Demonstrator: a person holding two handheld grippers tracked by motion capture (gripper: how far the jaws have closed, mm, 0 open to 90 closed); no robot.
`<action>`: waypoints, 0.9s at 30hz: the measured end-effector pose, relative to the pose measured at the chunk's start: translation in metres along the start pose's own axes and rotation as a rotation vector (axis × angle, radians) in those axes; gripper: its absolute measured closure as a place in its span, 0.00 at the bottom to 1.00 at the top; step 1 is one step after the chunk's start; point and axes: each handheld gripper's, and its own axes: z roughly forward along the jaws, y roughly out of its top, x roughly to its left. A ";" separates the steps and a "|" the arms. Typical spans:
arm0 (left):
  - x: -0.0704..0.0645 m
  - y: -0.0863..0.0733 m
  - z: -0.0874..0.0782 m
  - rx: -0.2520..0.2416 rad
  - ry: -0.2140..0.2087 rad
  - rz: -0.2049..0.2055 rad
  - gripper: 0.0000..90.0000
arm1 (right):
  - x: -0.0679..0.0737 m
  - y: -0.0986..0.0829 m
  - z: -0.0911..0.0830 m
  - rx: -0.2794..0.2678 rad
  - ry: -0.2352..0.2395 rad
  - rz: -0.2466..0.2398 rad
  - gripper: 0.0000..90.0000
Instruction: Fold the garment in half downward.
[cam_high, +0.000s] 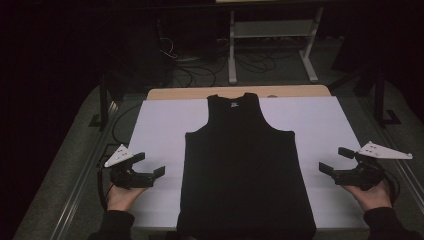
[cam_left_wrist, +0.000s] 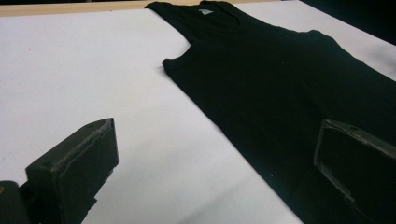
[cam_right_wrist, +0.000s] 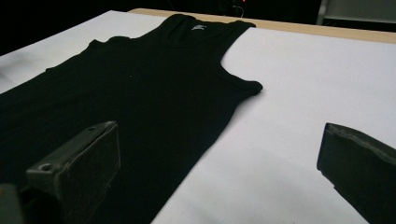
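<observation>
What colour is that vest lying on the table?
Plain black vest, clearest in the high view.

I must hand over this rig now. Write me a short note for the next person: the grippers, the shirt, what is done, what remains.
Left gripper: open, holding nothing, beside the tank top's left edge.
Right gripper: open, holding nothing, beside its right edge.
Black tank top: flat on the white board, neck at the far end, hem at the near edge.
Done: top is spread out; no fold is made.
Left: probably grasping and folding, all of it.
</observation>
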 end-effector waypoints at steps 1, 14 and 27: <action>0.000 0.000 0.000 -0.002 -0.002 0.000 0.00 | 0.000 0.000 0.000 0.000 0.001 0.000 0.00; 0.000 0.002 0.001 -0.002 -0.005 0.005 0.00 | -0.001 0.003 -0.003 -0.009 0.004 0.000 0.00; 0.003 0.007 0.005 -0.002 -0.016 0.008 0.00 | 0.000 0.008 0.006 0.035 0.009 -0.033 0.00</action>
